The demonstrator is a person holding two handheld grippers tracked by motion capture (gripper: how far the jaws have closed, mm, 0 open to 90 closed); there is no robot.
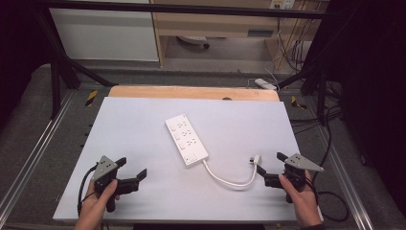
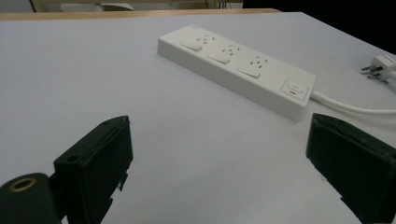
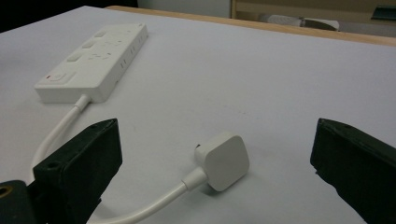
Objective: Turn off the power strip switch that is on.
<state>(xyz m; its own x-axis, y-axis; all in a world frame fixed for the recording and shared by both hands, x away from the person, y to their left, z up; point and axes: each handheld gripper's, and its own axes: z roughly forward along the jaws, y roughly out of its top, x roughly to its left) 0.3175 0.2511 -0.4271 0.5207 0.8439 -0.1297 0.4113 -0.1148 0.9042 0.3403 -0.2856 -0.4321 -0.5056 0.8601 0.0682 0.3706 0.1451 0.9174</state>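
Note:
A white power strip [image 1: 186,139] lies diagonally in the middle of the white table top [image 1: 134,124]. Its white cable [image 1: 230,181] curves to a white plug [image 1: 256,159] near the right side. My right gripper [image 1: 272,167] is open just right of the plug, which lies between its jaws in the right gripper view [image 3: 224,159]. My left gripper [image 1: 131,168] is open at the front left, nothing between its jaws. The left gripper view has the power strip [image 2: 238,70] ahead and the plug [image 2: 380,65] far right. The right gripper view has the power strip [image 3: 93,60] at upper left.
A wooden edge [image 1: 191,92] runs along the far side of the table top. Black frame bars [image 1: 62,72] and cables [image 1: 330,143] stand around the table. A white adapter [image 1: 265,84] lies on the floor behind.

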